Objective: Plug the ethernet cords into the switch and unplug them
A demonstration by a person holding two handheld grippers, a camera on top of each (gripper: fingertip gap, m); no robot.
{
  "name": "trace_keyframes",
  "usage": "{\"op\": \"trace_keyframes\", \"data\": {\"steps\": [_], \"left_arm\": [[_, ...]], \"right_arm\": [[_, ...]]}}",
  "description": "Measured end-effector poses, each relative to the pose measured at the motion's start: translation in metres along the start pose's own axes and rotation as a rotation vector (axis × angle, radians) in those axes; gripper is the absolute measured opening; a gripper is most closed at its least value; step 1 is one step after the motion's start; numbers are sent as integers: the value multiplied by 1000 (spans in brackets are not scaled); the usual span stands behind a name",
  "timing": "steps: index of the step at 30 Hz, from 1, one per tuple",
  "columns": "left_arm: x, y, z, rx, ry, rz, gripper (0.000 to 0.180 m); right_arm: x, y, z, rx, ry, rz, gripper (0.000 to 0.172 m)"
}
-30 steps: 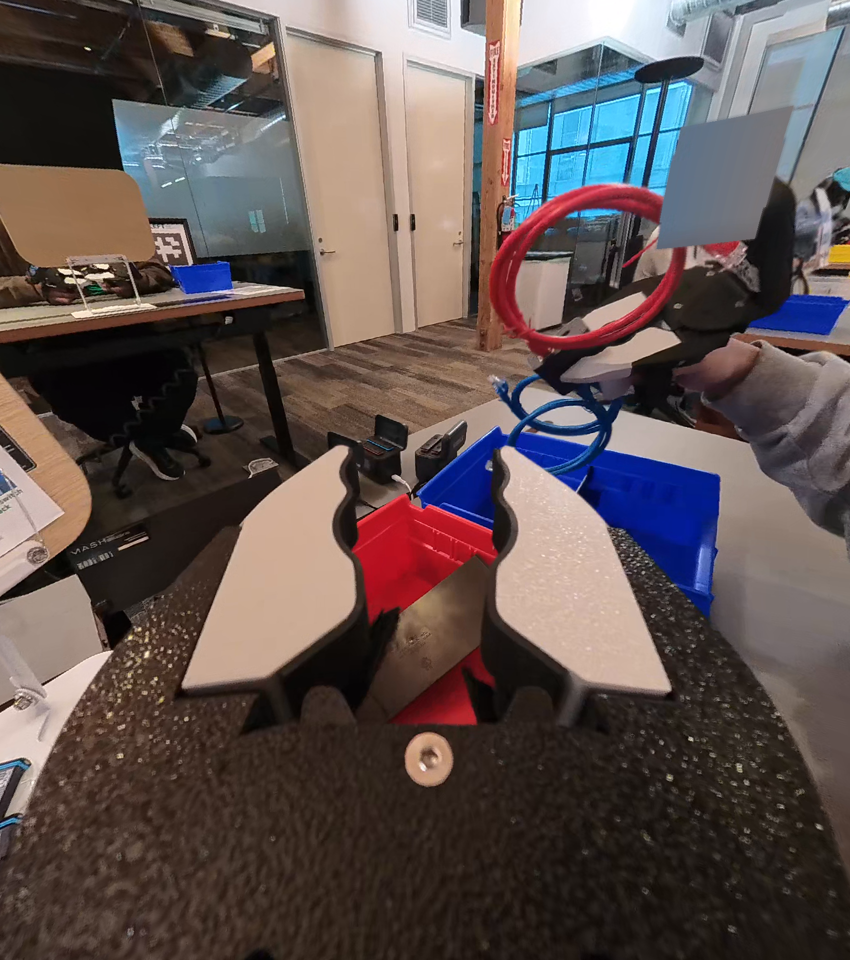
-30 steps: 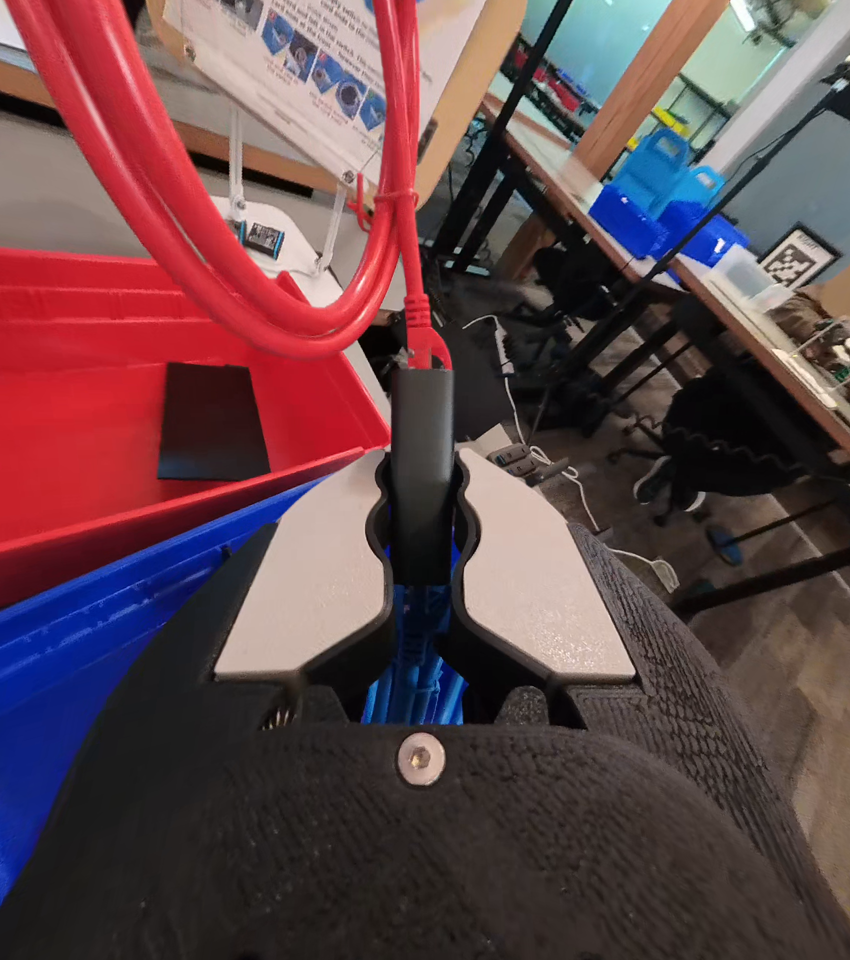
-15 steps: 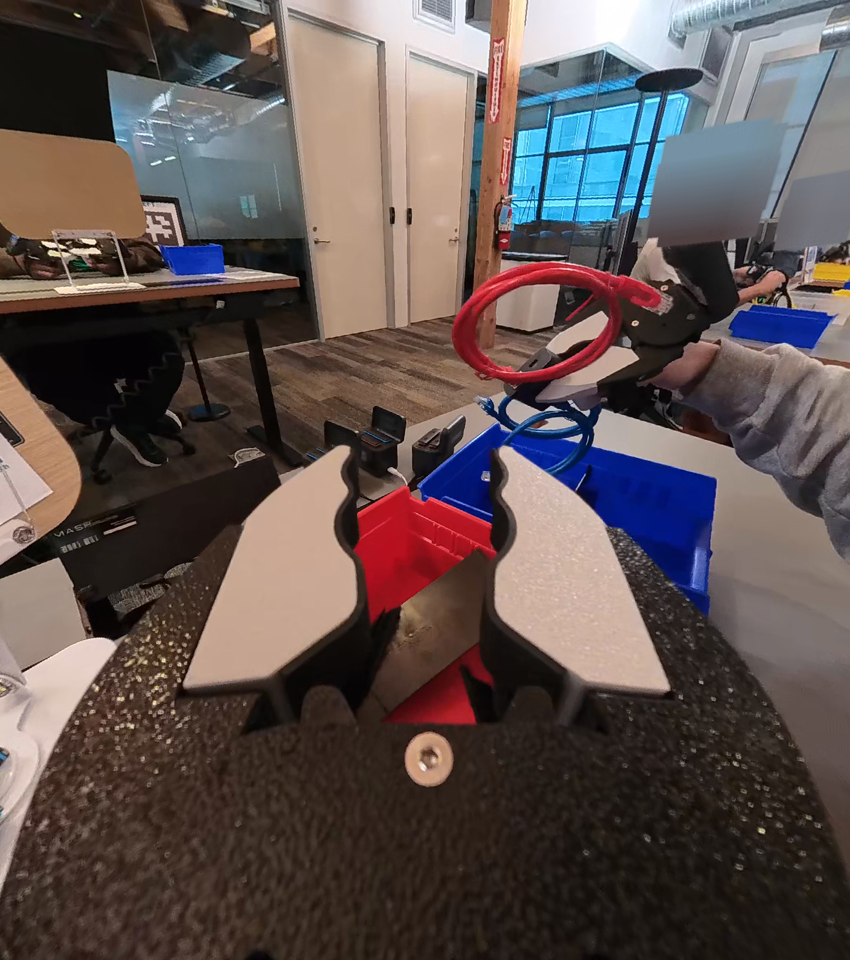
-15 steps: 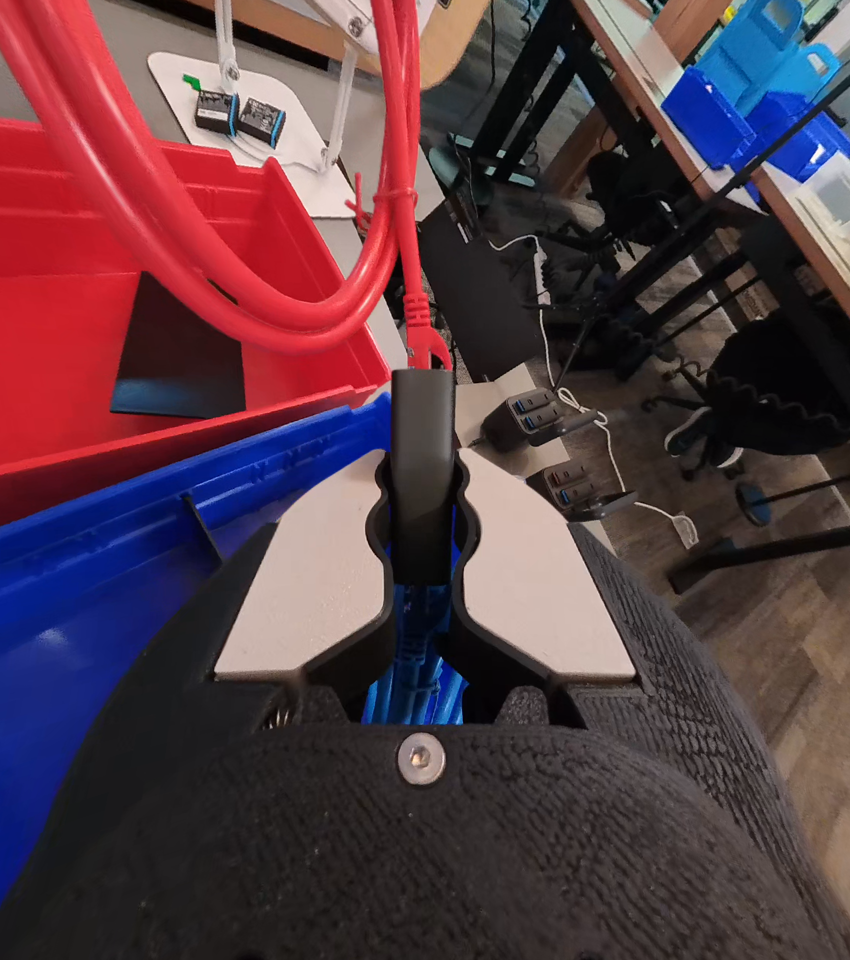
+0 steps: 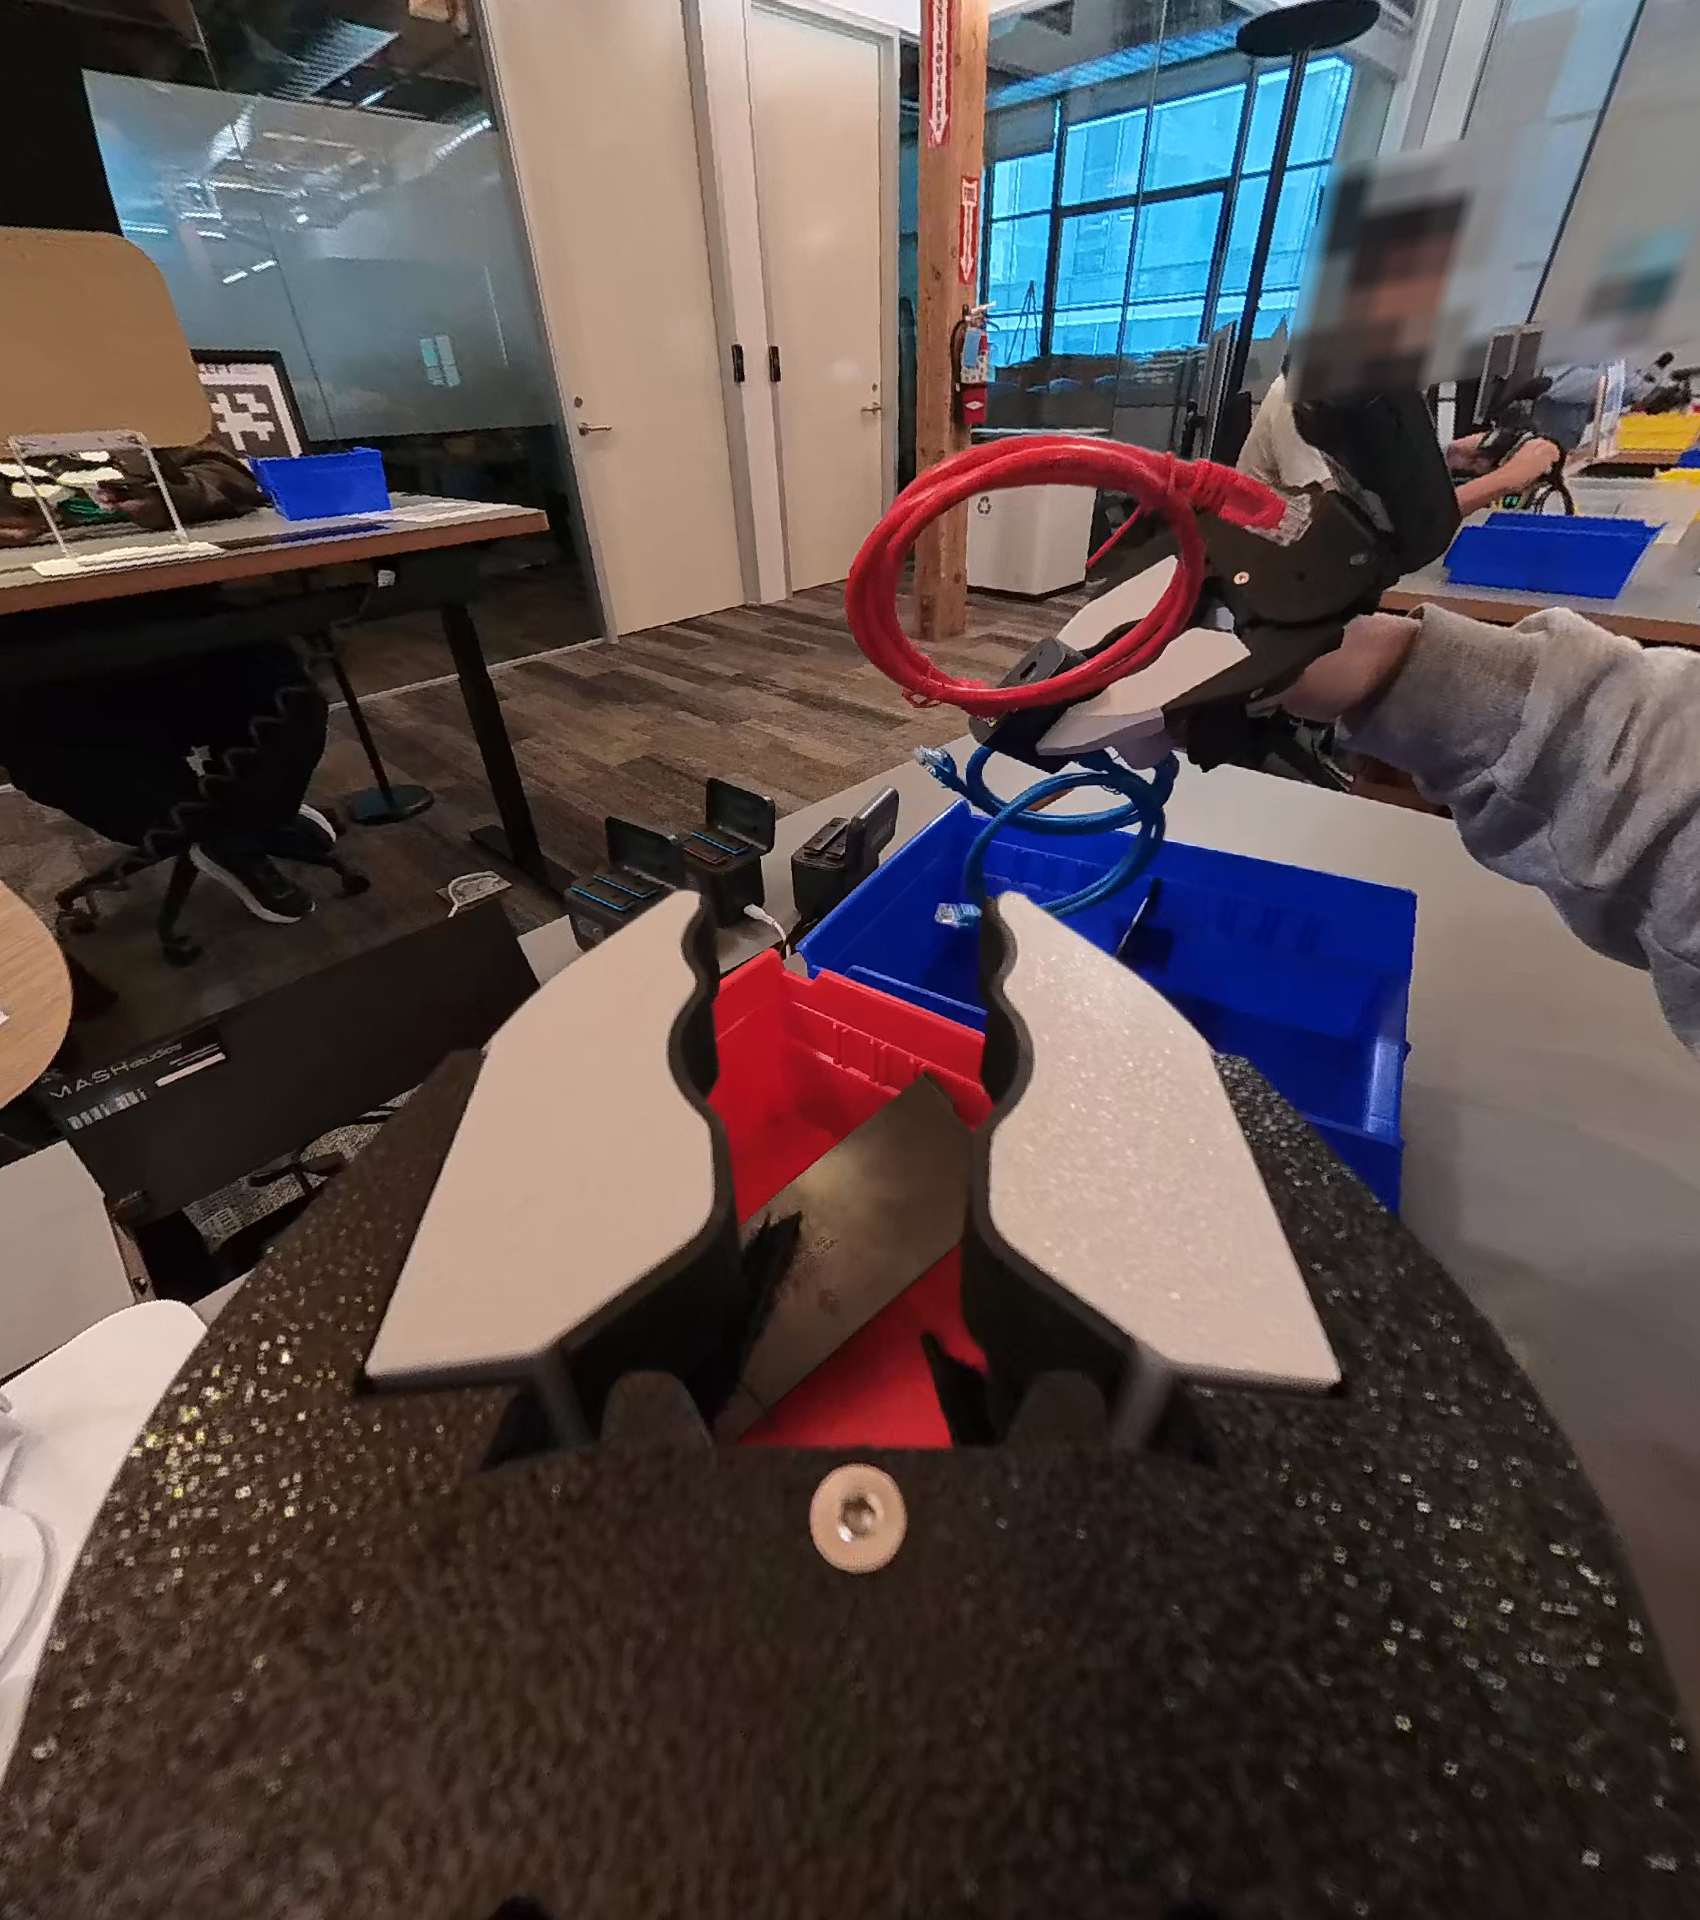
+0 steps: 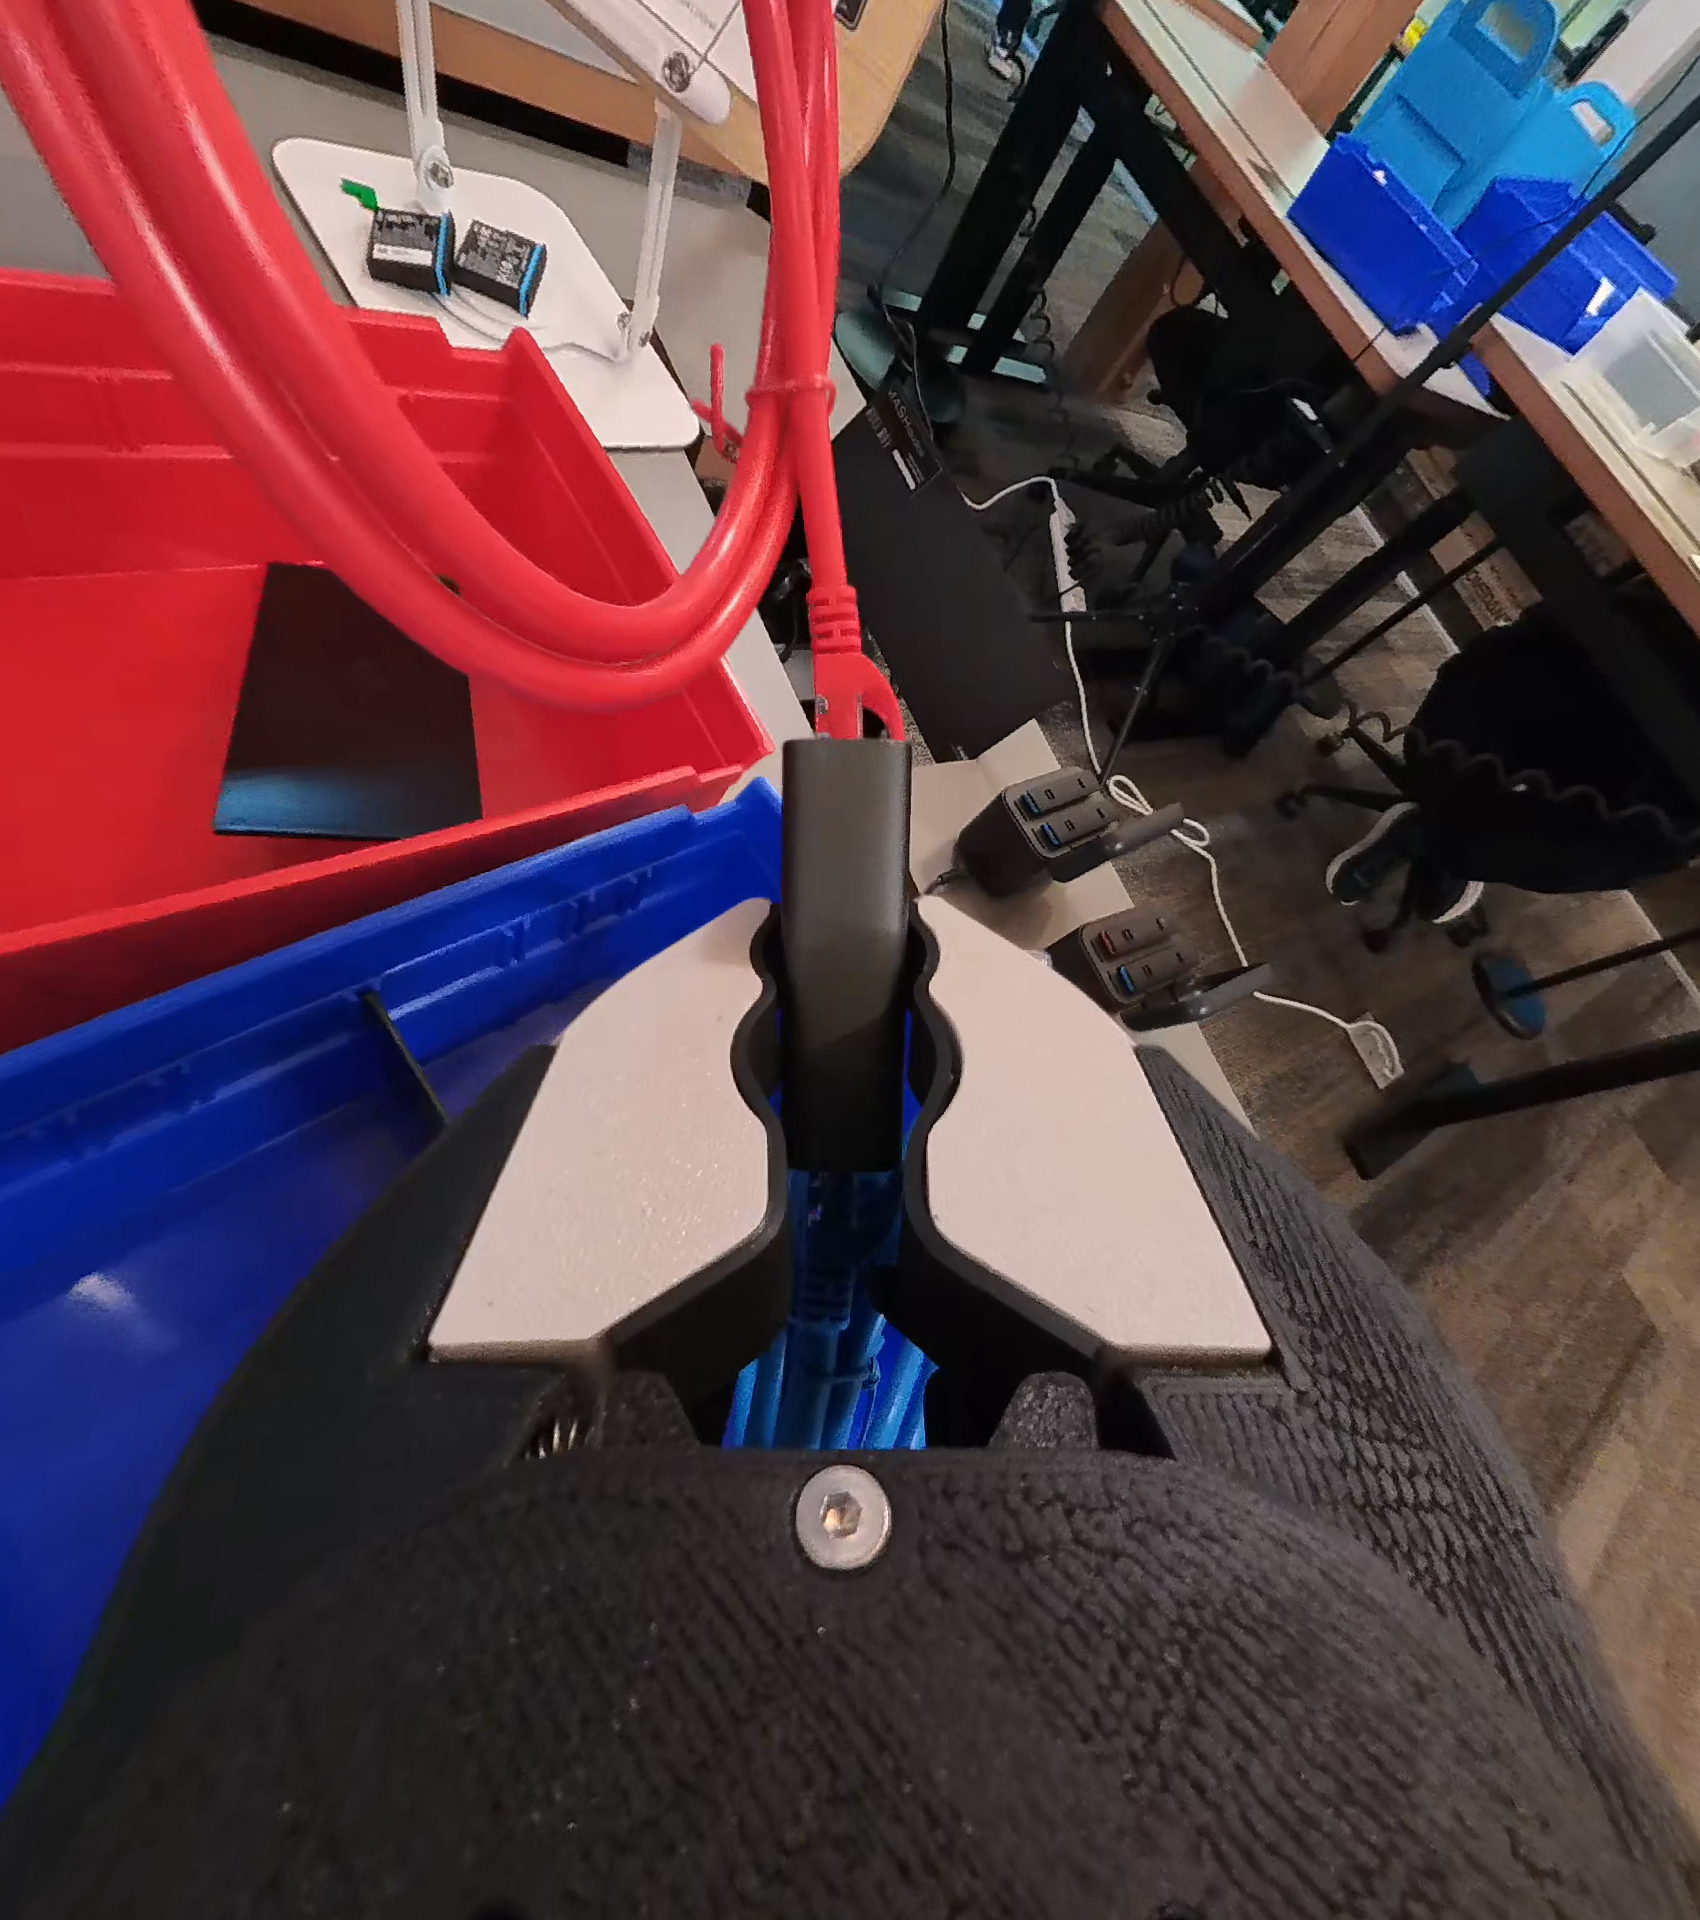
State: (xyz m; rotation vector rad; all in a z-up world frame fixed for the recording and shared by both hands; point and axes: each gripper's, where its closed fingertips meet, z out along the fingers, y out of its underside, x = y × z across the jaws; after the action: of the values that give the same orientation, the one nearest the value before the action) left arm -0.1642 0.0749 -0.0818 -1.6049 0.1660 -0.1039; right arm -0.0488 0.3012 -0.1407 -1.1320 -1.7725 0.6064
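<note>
Two coiled ethernet cords hang from the small black switch [image 6: 844, 935] that the right gripper [image 6: 844, 935] clamps, its grey fingers [image 6: 1022, 1101] closed narrowly with both pads pressed against the switch's sides. The red cord [image 6: 326, 447] is plugged into the far end of the switch and loops up and away above the red bin [image 6: 46, 904]; the blue cord [image 5: 1074, 831] leaves the near end, bunched between the finger roots in the right wrist view and dangling as a loop over the blue bin [image 5: 1345, 997] in the left wrist view, one of its clear plugs [image 5: 955, 914] hanging free just inside the bin. The switch and cords are held in the air above the blue bin, beside the red one. The left gripper [image 5: 846, 935] stands with its fingers [image 5: 597, 1164] wide apart and nothing between them, poised over the red bin, where a black flat divider [image 5: 856, 1216] leans inside. A grey sleeve [image 5: 1604, 790] reaches in from the right, holding the right gripper. Black charger docks [image 5: 721, 862] sit on the grey table [image 5: 1604, 1299] beyond the bins.
</note>
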Motion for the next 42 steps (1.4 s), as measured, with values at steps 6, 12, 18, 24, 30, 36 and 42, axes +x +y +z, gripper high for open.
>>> {"op": "trace_keyframes", "data": {"steps": [6,12,18,24,30,36,42], "left_arm": [[2,3,3,-15,6,2,48],[1,5,4,-21,8,-2,48],[2,10,10,-44,13,-3,48],[8,14,22,-66,5,29,47],[28,8,53,-34,-44,179,48],[42,2,114,-70,-148,558,62],[26,13,159,-246,-227,760,54]], "right_arm": [[5,13,3,-52,-4,12,20],[8,21,3,-71,0,26,19],[9,25,6,-107,-6,27,20],[10,29,8,-164,-8,25,20],[-2,33,11,-217,-64,-16,20],[-10,43,21,-336,-93,-54,20],[-22,59,38,-392,-223,11,20]]}}
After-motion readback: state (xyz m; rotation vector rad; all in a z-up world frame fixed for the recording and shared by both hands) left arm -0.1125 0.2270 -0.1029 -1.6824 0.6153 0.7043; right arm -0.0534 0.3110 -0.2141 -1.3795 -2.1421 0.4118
